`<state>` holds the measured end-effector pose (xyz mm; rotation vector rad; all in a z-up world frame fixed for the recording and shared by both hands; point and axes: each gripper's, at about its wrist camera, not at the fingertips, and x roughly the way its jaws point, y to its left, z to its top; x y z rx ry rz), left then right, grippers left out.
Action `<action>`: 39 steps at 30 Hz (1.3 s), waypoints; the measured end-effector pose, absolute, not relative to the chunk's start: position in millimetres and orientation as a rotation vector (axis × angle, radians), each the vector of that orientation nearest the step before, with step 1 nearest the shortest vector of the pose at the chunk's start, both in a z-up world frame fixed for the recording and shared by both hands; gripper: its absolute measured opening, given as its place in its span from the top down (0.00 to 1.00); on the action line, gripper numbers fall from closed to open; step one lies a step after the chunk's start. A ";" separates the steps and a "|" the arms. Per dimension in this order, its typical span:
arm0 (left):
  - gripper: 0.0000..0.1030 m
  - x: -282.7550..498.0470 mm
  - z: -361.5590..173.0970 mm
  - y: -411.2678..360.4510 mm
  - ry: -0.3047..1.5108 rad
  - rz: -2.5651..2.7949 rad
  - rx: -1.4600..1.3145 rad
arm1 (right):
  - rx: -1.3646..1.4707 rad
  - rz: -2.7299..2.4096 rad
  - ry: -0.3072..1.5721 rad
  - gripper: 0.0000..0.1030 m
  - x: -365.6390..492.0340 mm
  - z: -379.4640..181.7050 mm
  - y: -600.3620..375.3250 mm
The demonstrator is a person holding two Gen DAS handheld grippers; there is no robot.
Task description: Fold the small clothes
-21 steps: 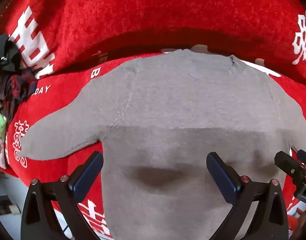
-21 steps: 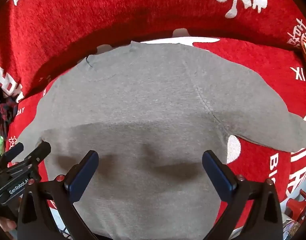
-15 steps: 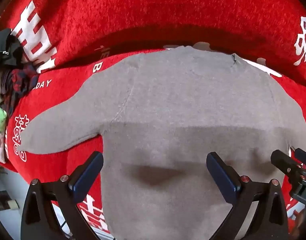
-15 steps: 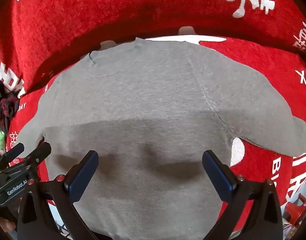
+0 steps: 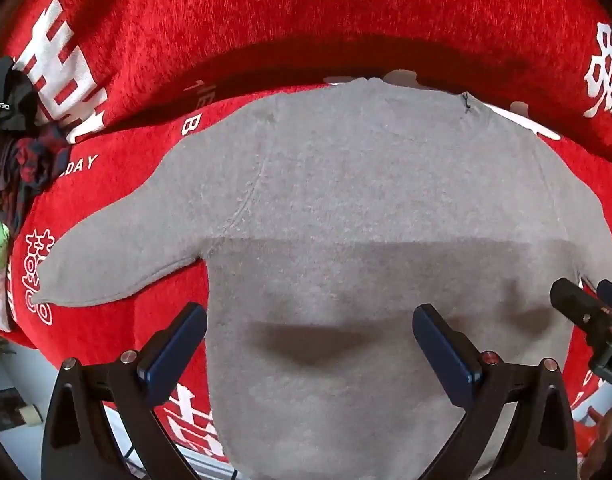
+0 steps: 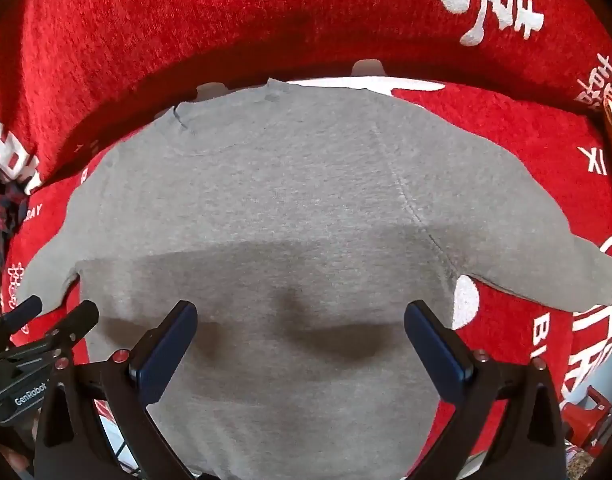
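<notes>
**Camera placement: two wrist views, both facing down**

Left wrist view looks straight down along its own fingers [image 5: 173,344] from above the left half of the grey sweater [image 5: 346,208], close enough that the garment fills most of the frame. Right wrist view does likewise over the right half [image 6: 289,200]. Both share the sweater's body, its neckline and the red cover [image 5: 306,20] beyond. Each view catches the other gripper at its inner edge.

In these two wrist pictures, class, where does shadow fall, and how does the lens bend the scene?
Left wrist view: a straight-edged shadow darkens the near half of the grey sweater; red cover bows round the edges. Right wrist view: same shadow band, darker patch between the open jaws; fisheye curves everything.
</notes>
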<state>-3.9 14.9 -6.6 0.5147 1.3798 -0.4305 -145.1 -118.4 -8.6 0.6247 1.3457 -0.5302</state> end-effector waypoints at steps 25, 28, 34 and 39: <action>0.00 -1.3 -6.6 16.8 1.404 -0.440 0.505 | 0.598 -0.509 1.386 0.00 -146.4 -9.6 -124.4; 0.00 -1.5 -6.6 16.6 1.403 -0.439 0.506 | 0.599 -0.511 1.386 0.00 -146.6 -9.6 -124.6; 0.00 -4.0 -6.7 16.0 1.409 -0.433 0.500 | 0.599 -0.509 1.386 0.00 -146.3 -8.8 -123.6; 0.00 -5.0 -6.6 15.7 1.409 -0.432 0.502 | 0.596 -0.504 1.386 0.00 -146.9 -8.4 -122.9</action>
